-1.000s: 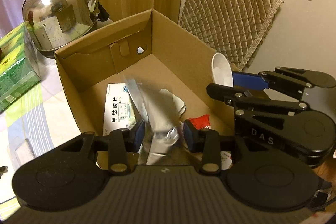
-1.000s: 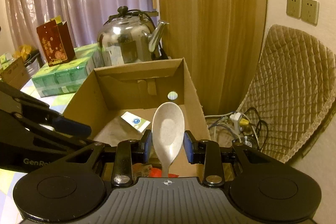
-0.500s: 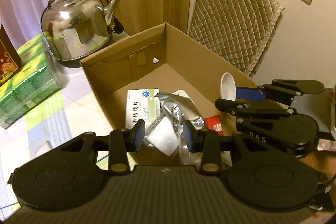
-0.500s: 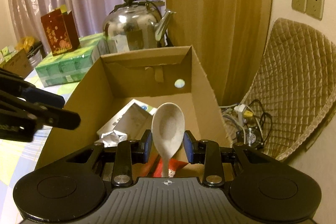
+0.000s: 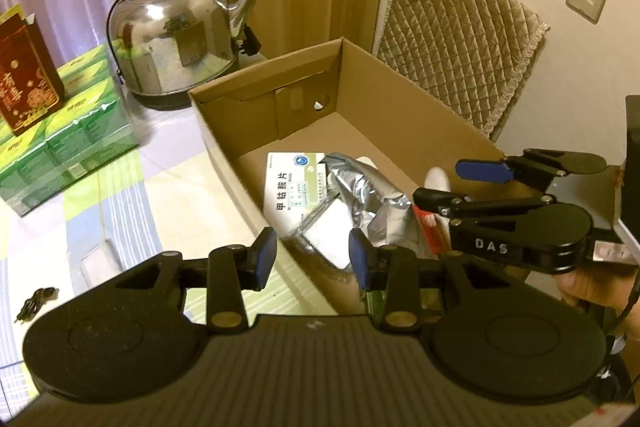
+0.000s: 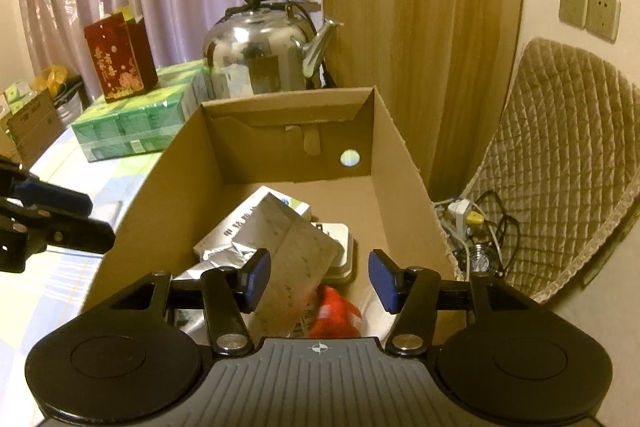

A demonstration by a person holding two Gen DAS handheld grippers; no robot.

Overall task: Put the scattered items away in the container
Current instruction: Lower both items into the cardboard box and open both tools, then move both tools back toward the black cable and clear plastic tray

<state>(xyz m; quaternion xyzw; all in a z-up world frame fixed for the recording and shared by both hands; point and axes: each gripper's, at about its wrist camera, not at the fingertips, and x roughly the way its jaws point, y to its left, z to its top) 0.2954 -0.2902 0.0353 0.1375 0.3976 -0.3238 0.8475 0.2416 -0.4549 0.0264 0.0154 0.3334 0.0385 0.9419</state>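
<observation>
- Landmark: the cardboard box (image 6: 400, 163) on the bench (image 5: 132, 195), open at the top, in front of the kettle (image 5: 176, 39).
- Right tongs (image 6: 319, 279) hang over the box's near end. Their jaws are opening, with nothing pressed between the pads.
- In the left view a white spoon (image 5: 437, 179) shows just beyond the right tongs' tips, inside the box by its right wall. Whether it is falling or already resting, I cannot tell.
- Left tongs (image 5: 313, 258) hover over the box's near left wall, jaws partly apart and empty.
- Already in the box: a white medicine carton (image 5: 294, 187) toward the middle, a crumpled foil pouch (image 5: 372, 199) lying over it, a white flat packet (image 5: 326, 241) near the front, and a red wrapper (image 6: 334, 313) at the near end.
- Step in hand, as I judge it: dropping the spoon into the box. The left side looks done with its own drop.
- On the bench left of the box, near the left tongs, lies a small dark clip-like thing (image 5: 36, 303). It may be a remaining scattered item.
- Next move probably calls for lifting the right tongs clear of the box's walls without catching the rim, then swinging either pair out to the bench for whatever is left.
- The green packs (image 5: 68, 143) and red carton (image 5: 24, 75) beside the kettle look stored, not scattered.
</observation>
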